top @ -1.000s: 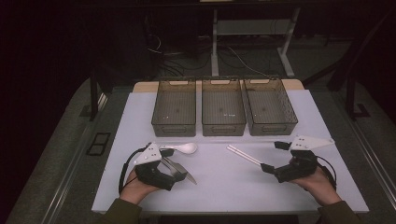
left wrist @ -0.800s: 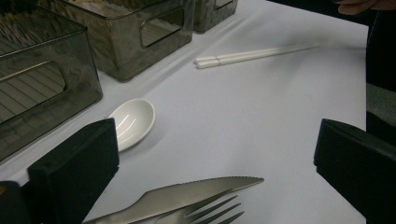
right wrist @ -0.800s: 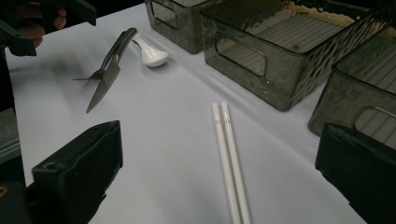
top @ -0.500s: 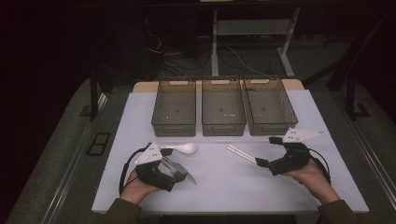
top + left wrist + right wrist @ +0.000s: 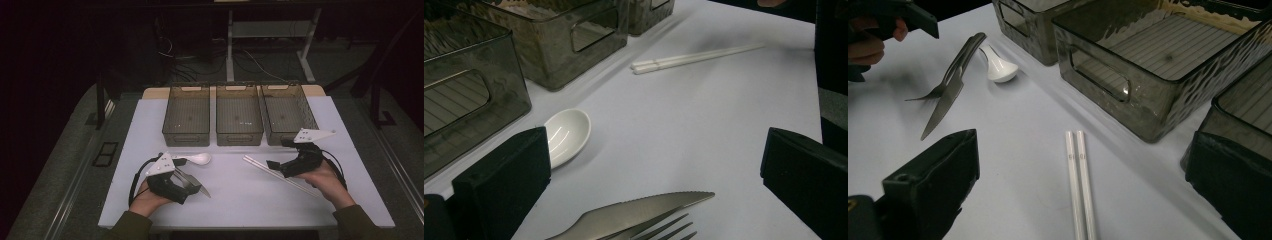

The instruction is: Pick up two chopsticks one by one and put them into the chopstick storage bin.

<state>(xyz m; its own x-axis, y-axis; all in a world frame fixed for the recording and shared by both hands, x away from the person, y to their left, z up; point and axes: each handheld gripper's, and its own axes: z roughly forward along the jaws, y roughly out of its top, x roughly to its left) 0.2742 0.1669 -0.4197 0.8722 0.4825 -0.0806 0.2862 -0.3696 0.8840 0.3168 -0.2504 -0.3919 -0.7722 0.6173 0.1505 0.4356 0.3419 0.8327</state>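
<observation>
A pair of white chopsticks (image 5: 280,175) lies side by side on the white table, right of the middle. My right gripper (image 5: 279,154) hovers over their far end, open; in the right gripper view the chopsticks (image 5: 1079,190) run up between its two black jaws (image 5: 1085,152). At the left, a white spoon (image 5: 197,159), a steel knife (image 5: 196,184) and a fork lie together. My left gripper (image 5: 187,181) stands open just over the knife (image 5: 639,212) and fork, with the spoon (image 5: 568,131) beside its left jaw (image 5: 654,185).
Three dark see-through bins (image 5: 186,137) (image 5: 239,137) (image 5: 280,135) stand in a row at the back of the white table top (image 5: 240,205); they look empty. The right bin's wall (image 5: 1128,95) is close ahead of my right gripper. Dark floor lies around the table.
My right gripper has moved left and slightly forward, over the far end of the chopsticks. The left gripper and the cutlery have stayed put.
</observation>
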